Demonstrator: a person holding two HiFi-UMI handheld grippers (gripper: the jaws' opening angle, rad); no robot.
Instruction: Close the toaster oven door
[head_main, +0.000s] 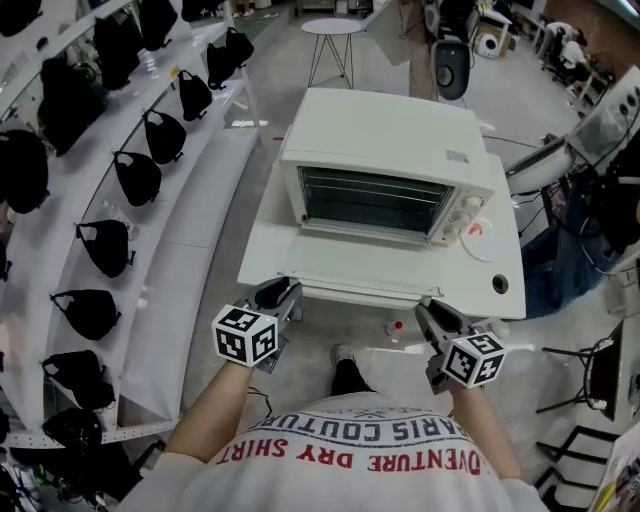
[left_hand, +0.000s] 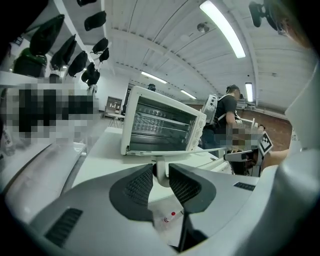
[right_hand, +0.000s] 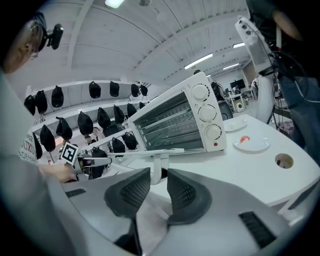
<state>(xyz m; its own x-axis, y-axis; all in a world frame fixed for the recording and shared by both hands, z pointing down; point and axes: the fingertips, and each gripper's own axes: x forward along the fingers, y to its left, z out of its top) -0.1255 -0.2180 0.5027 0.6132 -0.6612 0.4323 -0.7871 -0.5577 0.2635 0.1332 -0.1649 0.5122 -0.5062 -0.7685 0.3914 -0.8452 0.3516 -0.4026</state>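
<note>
L gripper (left_hand: 161, 176) & R gripper (right_hand: 159, 182): jaws each pinch a post of door handle (head_main: 360, 291), oven door (head_main: 345, 262) open.

One toaster oven (head_main: 390, 140) stands on one desk (head_main: 268, 240), with one door (head_main: 350, 272), one handle (right_hand: 138, 151) and three knobs (right_hand: 206, 113). In front of the oven are two grippers, the left gripper (head_main: 280, 292) and the right gripper (head_main: 435, 315), each carrying one marker cube (head_main: 245, 335). Right of the oven lie two small plates (right_hand: 252, 144).
</note>
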